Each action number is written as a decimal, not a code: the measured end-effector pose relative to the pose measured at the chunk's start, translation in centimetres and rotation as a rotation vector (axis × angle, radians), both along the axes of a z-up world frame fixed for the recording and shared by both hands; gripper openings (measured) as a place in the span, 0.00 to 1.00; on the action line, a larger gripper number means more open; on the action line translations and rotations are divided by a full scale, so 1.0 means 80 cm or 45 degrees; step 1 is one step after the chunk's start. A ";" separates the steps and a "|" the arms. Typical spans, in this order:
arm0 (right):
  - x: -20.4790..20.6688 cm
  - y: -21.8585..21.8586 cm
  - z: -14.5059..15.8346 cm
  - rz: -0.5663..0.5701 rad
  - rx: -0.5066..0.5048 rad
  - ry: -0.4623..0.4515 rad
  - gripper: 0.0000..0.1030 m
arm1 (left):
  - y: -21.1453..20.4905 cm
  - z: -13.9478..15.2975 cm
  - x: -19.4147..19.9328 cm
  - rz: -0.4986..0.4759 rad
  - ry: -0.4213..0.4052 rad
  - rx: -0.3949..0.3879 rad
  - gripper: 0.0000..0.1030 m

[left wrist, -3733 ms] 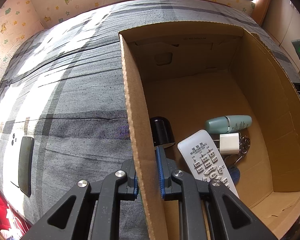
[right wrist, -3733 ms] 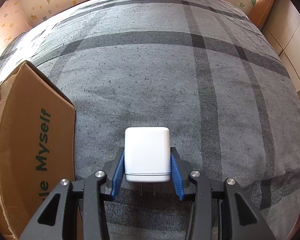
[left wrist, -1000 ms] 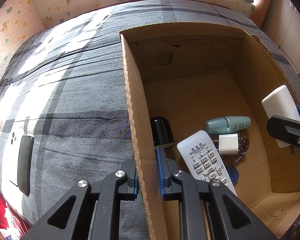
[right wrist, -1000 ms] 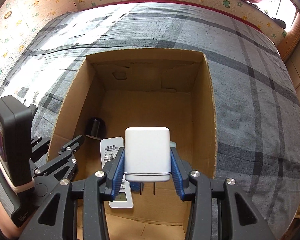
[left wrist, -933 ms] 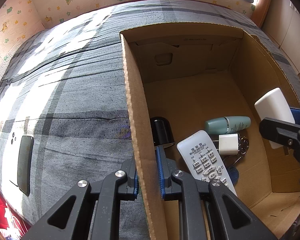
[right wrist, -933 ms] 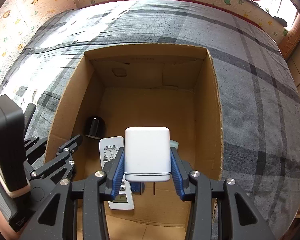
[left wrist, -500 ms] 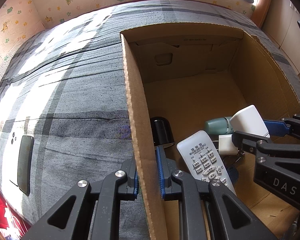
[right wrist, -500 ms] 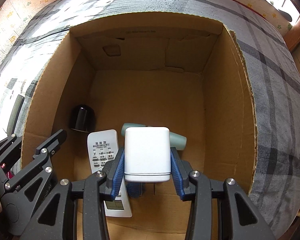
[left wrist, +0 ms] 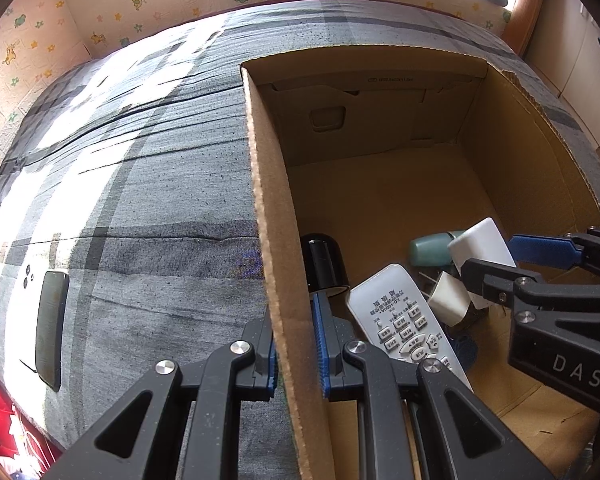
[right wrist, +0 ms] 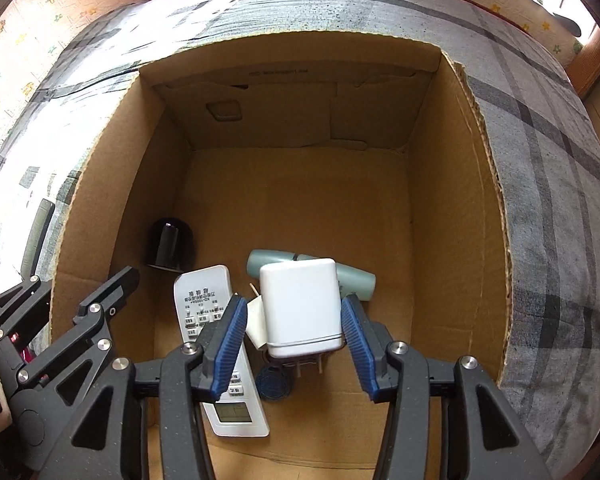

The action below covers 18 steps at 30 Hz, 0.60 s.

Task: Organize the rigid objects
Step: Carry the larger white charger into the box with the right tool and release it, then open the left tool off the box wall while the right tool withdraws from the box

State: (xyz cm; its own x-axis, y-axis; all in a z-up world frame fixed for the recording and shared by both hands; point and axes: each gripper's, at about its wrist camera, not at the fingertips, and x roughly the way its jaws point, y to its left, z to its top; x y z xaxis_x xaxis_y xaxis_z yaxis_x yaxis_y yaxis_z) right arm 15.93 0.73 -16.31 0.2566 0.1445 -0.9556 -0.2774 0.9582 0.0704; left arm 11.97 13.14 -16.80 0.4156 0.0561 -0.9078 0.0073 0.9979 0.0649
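Observation:
An open cardboard box (right wrist: 300,200) sits on a grey plaid bed. My left gripper (left wrist: 296,340) is shut on the box's left wall (left wrist: 268,200). Low inside the box, my right gripper (right wrist: 294,320) has its jaws opening, with gaps on both sides of the large white charger (right wrist: 300,304) between them. The charger rests tilted on a small white charger (right wrist: 255,320) and a teal tube (right wrist: 268,260). Beside them lie a white remote (right wrist: 208,300), a black cap (right wrist: 170,246) and a blue key fob (right wrist: 274,384).
A dark flat device (left wrist: 52,320) lies on the bed left of the box. The far half of the box floor (left wrist: 380,192) is bare. Patterned wall padding runs round the bed's far edge.
My right gripper sank into the box with the large white charger, then its jaws spread off it; the charger now sits tilted on the pile. The left gripper kept still on the wall.

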 end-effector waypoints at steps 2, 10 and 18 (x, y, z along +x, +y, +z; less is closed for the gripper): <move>-0.004 -0.001 0.008 0.000 0.009 -0.020 0.57 | -0.001 0.000 0.000 0.001 -0.001 0.002 0.16; -0.015 -0.007 0.037 -0.011 0.023 -0.089 0.58 | -0.003 0.002 0.000 0.004 0.001 0.006 0.16; -0.032 -0.030 0.068 -0.049 0.001 -0.141 0.64 | -0.003 0.002 0.001 0.005 0.002 0.009 0.16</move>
State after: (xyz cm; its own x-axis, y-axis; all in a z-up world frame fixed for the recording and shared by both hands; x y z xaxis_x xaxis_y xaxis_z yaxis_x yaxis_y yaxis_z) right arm 13.40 -1.67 -10.85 0.3657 0.1337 -0.9211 -0.2468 0.9681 0.0426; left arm 12.08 12.86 -16.64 0.4137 0.0646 -0.9081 0.0032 0.9974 0.0724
